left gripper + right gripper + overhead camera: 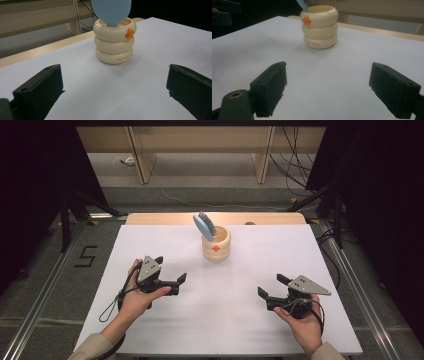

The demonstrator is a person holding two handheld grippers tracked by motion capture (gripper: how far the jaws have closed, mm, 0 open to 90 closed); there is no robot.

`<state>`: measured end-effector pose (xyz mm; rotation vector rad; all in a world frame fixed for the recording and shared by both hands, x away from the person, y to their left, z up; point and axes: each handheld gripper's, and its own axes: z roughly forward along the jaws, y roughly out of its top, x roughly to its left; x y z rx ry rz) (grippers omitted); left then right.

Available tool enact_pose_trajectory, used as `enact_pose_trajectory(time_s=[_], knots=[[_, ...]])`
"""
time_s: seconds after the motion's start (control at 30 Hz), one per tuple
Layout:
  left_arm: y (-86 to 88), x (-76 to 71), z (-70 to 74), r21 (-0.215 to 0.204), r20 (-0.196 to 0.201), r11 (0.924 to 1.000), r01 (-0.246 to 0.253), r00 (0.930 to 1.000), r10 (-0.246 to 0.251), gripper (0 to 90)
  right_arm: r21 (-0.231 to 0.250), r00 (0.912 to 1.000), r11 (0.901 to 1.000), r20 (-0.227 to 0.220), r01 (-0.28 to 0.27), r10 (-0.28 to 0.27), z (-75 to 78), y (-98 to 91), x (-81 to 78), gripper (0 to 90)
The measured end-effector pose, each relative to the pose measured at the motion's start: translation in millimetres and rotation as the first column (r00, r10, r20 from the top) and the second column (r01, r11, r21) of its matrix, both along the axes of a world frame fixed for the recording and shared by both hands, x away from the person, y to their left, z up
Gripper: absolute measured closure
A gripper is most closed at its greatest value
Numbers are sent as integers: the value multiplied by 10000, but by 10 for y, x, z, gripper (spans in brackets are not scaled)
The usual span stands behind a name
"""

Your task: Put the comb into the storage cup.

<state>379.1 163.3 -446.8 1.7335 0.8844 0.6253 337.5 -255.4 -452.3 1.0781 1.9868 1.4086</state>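
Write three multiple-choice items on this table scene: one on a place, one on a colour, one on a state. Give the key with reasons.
1. Where does the cream ringed cup stand?
A. near the table's far edge, about midway across
B. by the left gripper
C. on the floor

2. What colour is the brush in the cup?
A. red
B. light blue
C. black

3. How do the left gripper and right gripper stand?
A. both shut on the cup
B. one shut
C. both open, empty

Key: 1 A, the cup sits toward the far edge of the white table. 2 B, its back is light blue. 3 C, each gripper view shows jaws apart over bare table.
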Motion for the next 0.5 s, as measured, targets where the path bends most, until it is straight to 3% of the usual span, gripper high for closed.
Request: enact_pose_trajectory(time_s=[0.5], knots=[[172, -127, -82, 141, 92, 9999, 67, 9999, -68, 12, -84, 9999, 9999, 39, -106, 106, 10, -28, -15, 157]])
